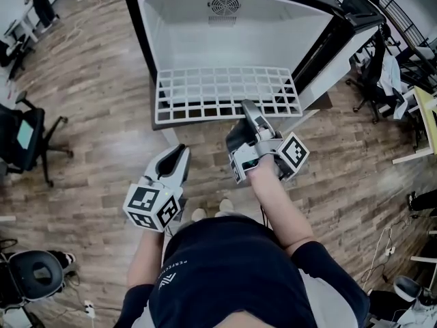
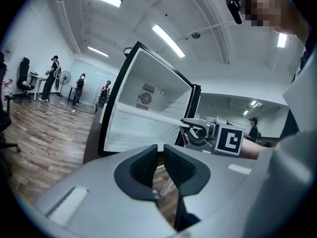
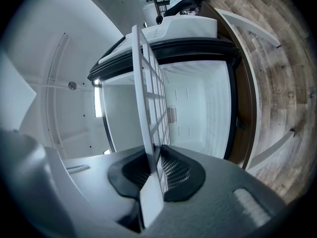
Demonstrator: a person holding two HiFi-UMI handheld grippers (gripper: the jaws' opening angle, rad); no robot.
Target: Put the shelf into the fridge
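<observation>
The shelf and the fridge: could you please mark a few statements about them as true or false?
1. The right gripper is clamped on the near edge of the shelf. True.
2. The left gripper also holds the shelf. False: it is apart from the shelf, with nothing between its jaws.
3. The fridge is closed. False: it stands open, showing its white interior.
4. A round fan grille sits on the fridge's back wall. True.
5. The shelf is a solid glass pane. False: it is a white wire grid.
</observation>
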